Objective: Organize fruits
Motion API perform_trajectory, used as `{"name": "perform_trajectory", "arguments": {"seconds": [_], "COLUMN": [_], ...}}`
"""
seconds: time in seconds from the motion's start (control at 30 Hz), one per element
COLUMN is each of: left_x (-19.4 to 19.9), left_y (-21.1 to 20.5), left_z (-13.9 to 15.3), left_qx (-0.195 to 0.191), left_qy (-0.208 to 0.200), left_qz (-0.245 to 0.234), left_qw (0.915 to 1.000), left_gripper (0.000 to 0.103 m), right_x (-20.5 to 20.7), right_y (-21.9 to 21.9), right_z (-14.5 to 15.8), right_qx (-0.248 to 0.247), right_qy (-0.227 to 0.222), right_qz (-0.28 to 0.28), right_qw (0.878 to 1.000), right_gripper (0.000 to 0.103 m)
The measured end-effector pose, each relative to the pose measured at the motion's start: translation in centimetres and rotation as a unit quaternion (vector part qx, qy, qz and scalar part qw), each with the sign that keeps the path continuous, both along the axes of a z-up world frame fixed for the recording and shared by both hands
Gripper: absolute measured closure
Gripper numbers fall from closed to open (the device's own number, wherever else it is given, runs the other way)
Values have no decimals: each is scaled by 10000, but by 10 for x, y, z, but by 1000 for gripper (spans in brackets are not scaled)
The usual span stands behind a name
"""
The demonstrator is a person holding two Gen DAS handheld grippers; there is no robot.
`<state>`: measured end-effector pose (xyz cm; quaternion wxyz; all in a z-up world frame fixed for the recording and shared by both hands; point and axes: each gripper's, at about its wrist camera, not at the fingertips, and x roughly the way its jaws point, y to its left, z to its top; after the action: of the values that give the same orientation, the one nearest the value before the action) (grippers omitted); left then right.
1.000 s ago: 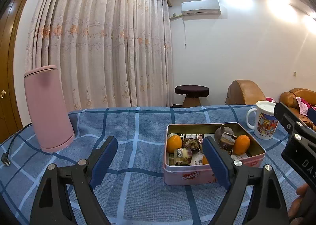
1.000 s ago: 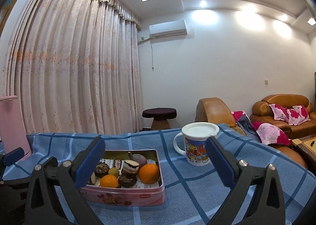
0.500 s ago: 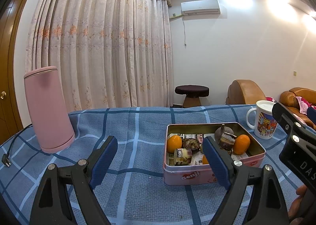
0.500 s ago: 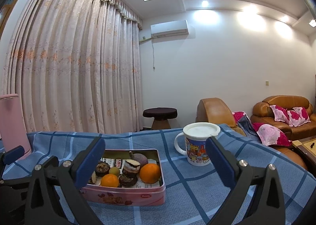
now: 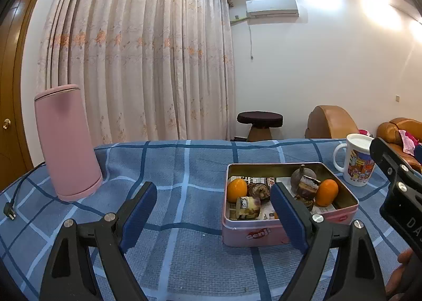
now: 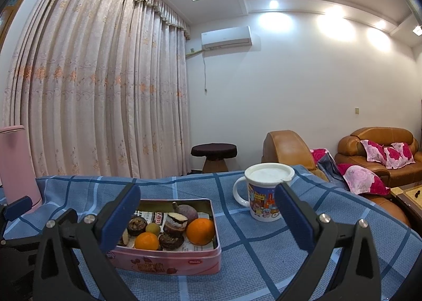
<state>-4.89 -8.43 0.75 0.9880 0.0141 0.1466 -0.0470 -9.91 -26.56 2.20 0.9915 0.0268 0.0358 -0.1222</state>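
You held your left gripper with its jaws spread apart and gripping nothing, above the blue checked tablecloth. Your right gripper was likewise spread wide and held nothing. The pink tin sat on the cloth, holding 2 oranges among darker fruits, with a mug just beside it.

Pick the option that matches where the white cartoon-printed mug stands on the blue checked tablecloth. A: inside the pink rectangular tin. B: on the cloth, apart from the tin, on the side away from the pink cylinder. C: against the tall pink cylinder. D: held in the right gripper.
B: the white cartoon-printed mug stands upright on the blue checked tablecloth, clear of the pink rectangular tin, while the tall pink cylinder is on the tin's other side.
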Motion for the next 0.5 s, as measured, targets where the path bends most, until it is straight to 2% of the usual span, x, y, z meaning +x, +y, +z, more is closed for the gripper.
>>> {"name": "perform_trajectory", "arguments": {"seconds": [0.5], "left_x": [-1], "left_y": [-2], "left_z": [0], "left_qx": [49], "left_qy": [-17], "left_qz": [-16], "left_qw": [10000], "left_gripper": [14], "right_x": [1], "right_y": [0], "right_z": [0], "right_qx": [2], "right_qy": [16], "right_qz": [-2], "right_qw": [10000], "right_gripper": [0]}}
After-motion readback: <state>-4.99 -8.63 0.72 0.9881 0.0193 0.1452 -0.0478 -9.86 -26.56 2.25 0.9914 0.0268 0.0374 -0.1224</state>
